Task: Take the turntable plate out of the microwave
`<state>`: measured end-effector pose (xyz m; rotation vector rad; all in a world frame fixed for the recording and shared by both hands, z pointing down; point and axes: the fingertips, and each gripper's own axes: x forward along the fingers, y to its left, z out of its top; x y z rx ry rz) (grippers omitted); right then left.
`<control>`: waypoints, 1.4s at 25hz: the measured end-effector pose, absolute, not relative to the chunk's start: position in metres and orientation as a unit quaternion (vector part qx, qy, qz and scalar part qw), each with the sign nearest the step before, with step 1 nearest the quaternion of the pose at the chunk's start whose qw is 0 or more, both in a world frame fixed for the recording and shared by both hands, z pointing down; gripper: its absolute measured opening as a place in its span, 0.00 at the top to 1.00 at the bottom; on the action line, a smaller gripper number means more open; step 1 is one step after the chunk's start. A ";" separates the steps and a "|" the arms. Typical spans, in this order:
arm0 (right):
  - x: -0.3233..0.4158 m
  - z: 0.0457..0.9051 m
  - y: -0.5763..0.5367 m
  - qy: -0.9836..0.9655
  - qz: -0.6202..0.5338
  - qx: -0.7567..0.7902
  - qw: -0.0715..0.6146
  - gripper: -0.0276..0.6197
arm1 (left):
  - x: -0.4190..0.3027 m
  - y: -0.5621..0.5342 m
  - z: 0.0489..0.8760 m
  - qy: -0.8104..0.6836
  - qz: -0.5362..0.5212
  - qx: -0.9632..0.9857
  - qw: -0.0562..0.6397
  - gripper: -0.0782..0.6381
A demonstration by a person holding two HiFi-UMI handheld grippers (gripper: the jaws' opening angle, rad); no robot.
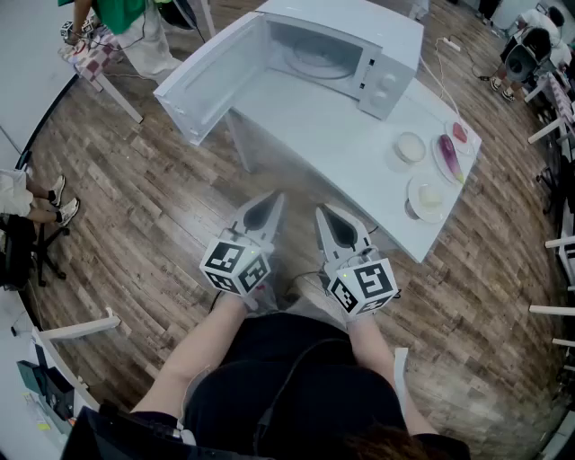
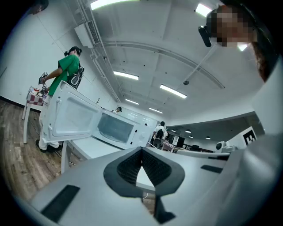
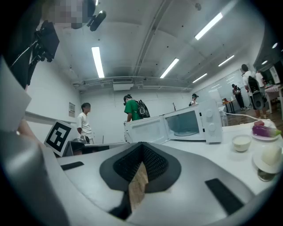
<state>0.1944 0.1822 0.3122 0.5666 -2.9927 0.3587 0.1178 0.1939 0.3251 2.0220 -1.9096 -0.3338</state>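
Microwave (image 1: 388,34) open, turntable plate (image 1: 316,61) inside; left gripper (image 1: 277,199), right gripper (image 1: 322,212) both closed, empty.

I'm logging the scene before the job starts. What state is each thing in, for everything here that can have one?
microwave door: swung fully open.
turntable plate: lying inside the microwave, not yet taken out.
left gripper: shut, holding nothing.
right gripper: shut, holding nothing.
small bowl: upright on the white table.
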 end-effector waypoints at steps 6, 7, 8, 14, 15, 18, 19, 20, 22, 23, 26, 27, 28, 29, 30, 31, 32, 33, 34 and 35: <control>0.167 0.319 0.147 -0.968 0.122 0.214 0.041 0.93 | 0.090 0.157 0.331 -0.655 -0.108 0.727 0.175 0.88; 0.162 0.321 0.141 -0.966 0.126 0.221 0.042 0.93 | 0.086 0.151 0.333 -0.649 -0.106 0.732 0.178 0.88; 0.157 0.322 0.135 -0.964 0.129 0.228 0.042 0.93 | 0.081 0.144 0.334 -0.644 -0.104 0.736 0.180 0.88; 0.119 0.333 0.107 -0.954 0.143 0.258 0.048 0.93 | 0.046 0.106 0.340 -0.616 -0.093 0.758 0.194 0.88; 0.112 0.335 0.101 -0.953 0.145 0.263 0.049 0.93 | 0.039 0.100 0.341 -0.612 -0.092 0.760 0.197 0.88; 0.093 0.342 0.088 -0.947 0.151 0.278 0.052 0.93 | 0.020 0.083 0.348 -0.600 -0.089 0.768 0.206 0.88; 0.088 0.344 0.085 -0.945 0.153 0.284 0.053 0.93 | 0.015 0.079 0.350 -0.595 -0.088 0.771 0.209 0.88; 0.084 0.345 0.081 -0.943 0.154 0.290 0.055 0.93 | 0.011 0.074 0.352 -0.589 -0.087 0.775 0.212 0.88; 0.075 0.348 0.074 -0.939 0.154 0.303 0.059 0.93 | 0.002 0.064 0.354 -0.579 -0.086 0.782 0.216 0.88; 0.071 0.349 0.070 -0.937 0.154 0.309 0.062 0.93 | -0.002 0.060 0.355 -0.574 -0.086 0.785 0.218 0.88; 0.059 0.353 0.057 -0.929 0.153 0.331 0.070 0.93 | -0.013 0.049 0.357 -0.559 -0.087 0.793 0.225 0.88; 0.056 0.354 0.053 -0.926 0.154 0.338 0.070 0.93 | -0.016 0.045 0.358 -0.554 -0.088 0.796 0.228 0.88; 0.052 0.354 0.049 -0.923 0.155 0.345 0.069 0.93 | -0.020 0.041 0.359 -0.548 -0.091 0.799 0.230 0.88; 0.048 0.355 0.046 -0.921 0.156 0.352 0.068 0.93 | -0.024 0.038 0.359 -0.543 -0.093 0.801 0.232 0.88; 0.044 0.355 0.044 -0.918 0.156 0.357 0.068 0.93 | -0.028 0.036 0.360 -0.539 -0.096 0.803 0.234 0.88; 0.041 0.355 0.042 -0.916 0.156 0.363 0.068 0.93 | -0.032 0.034 0.361 -0.536 -0.098 0.805 0.235 0.88; 0.038 0.356 0.041 -0.914 0.155 0.367 0.069 0.93 | -0.035 0.032 0.362 -0.533 -0.099 0.806 0.236 0.88; 0.035 0.357 0.039 -0.913 0.154 0.371 0.071 0.93 | -0.038 0.030 0.363 -0.532 -0.098 0.807 0.235 0.88; 0.032 0.357 0.038 -0.911 0.154 0.375 0.072 0.93 | -0.040 0.028 0.364 -0.532 -0.097 0.808 0.234 0.88; 0.030 0.357 0.038 -0.910 0.154 0.377 0.074 0.93 | -0.043 0.027 0.365 -0.532 -0.097 0.808 0.234 0.88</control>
